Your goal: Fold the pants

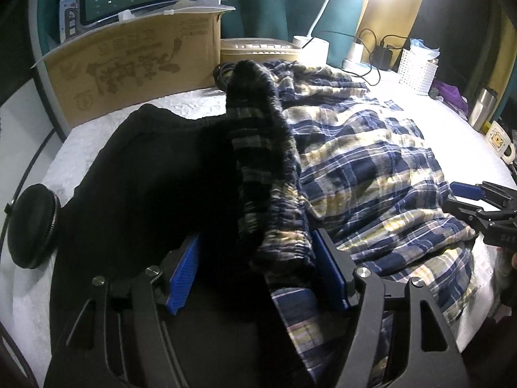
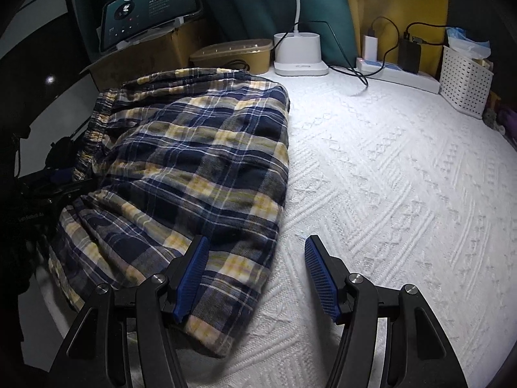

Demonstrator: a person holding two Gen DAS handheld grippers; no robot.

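Both grippers stand with fingers apart over the plaid pants (image 2: 194, 168) on the white bedspread (image 2: 387, 177): the left gripper (image 1: 255, 271) straddles the raised waistband (image 1: 258, 148) unclamped, the right gripper (image 2: 255, 278) brackets the lower-centre hem corner, likely lining up a fold.

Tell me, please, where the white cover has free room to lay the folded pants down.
Free: the white cover right of the plaid pants, up to the power strip and white basket. Crowded: the left side, with a black garment, cardboard box and round case.
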